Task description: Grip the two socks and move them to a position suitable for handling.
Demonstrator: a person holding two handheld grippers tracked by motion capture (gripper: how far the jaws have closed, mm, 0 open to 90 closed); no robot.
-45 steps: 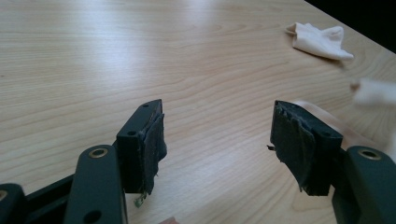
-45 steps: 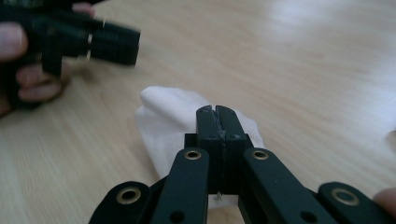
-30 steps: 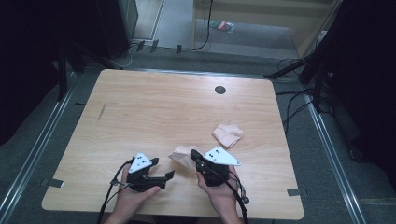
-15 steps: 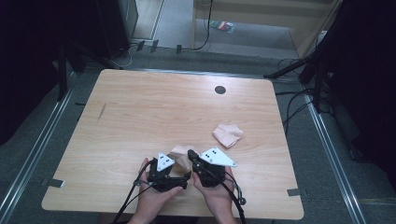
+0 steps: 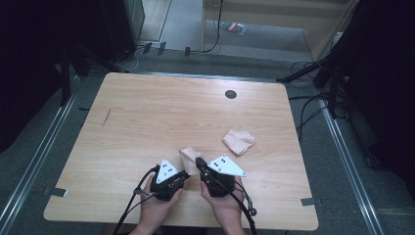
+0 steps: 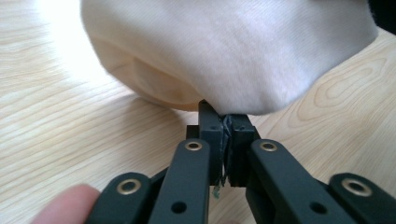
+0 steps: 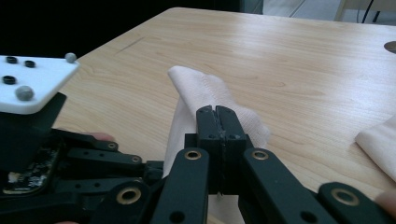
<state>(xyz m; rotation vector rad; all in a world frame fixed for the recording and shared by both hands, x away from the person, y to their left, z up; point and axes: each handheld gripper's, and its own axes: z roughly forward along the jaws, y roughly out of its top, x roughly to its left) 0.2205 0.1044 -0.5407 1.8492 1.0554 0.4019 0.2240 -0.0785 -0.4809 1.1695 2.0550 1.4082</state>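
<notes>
Near the front edge of the wooden desk (image 5: 147, 112), a little right of its middle, the person holds both grippers close together on one small pale-pink cloth (image 5: 188, 156). The left gripper (image 5: 182, 174) has its jaws pressed together on the lower edge of this cloth — in the left gripper view the cloth (image 6: 224, 51) bulges up just above the closed jaws, lifted a little from the wood. The right gripper (image 5: 199, 164) is also clamped on the same cloth; in the right gripper view its jaws meet with the fabric (image 7: 205, 100) rising behind and beside them. A second cloth (image 5: 239, 141) of the same colour lies crumpled toward the right edge of the desk, apart from the grippers. A dark round hole (image 5: 230, 94) sits near the far edge — right of centre.
</notes>
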